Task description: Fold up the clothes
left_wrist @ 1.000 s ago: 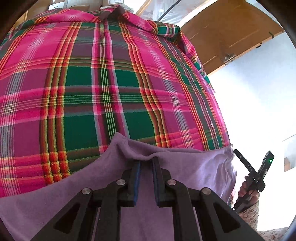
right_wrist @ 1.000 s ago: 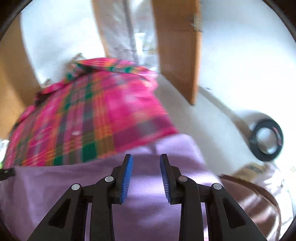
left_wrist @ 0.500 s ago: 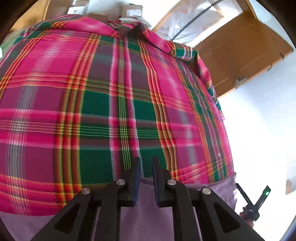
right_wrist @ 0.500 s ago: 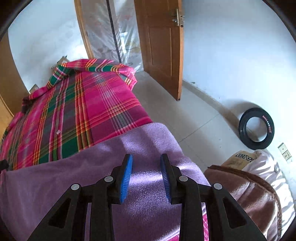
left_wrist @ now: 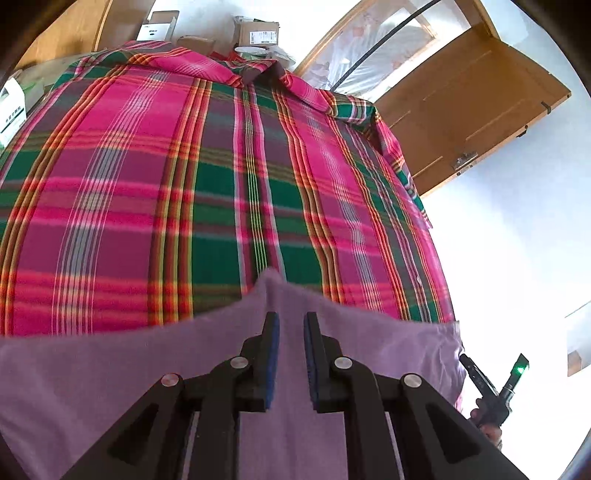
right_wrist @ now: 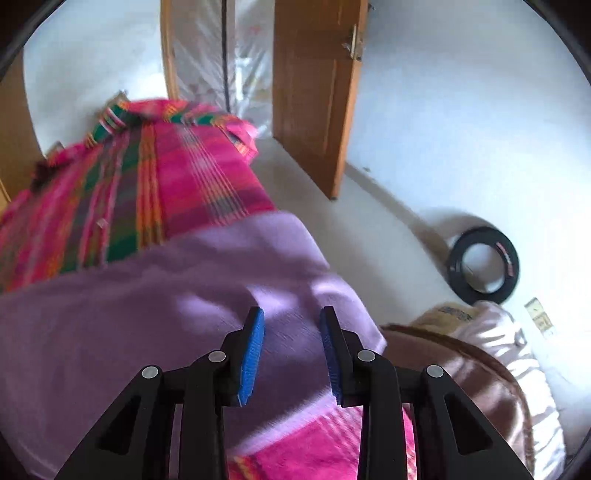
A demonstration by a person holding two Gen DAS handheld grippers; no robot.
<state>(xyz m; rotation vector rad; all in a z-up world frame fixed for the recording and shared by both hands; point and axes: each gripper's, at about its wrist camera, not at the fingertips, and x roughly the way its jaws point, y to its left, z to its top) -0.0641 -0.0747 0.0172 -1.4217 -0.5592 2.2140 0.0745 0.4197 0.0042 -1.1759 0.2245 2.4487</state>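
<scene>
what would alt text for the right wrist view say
Black tongs with blue pads, jaws apart, hover over a purple fleece cloth draped across the near end of a pink and green plaid shirt spread out flat. To the right, a black tyre leans against a white wall, beyond it an open wooden door; the picture is slightly motion-blurred.

Shirt (left_wrist: 221,192) pink-green plaid; cloth (left_wrist: 110,369) plain lilac.

labels show on the cardboard boxes (left_wrist: 258,32), the white box (left_wrist: 11,110) and the sack (right_wrist: 452,314), none readable.
</scene>
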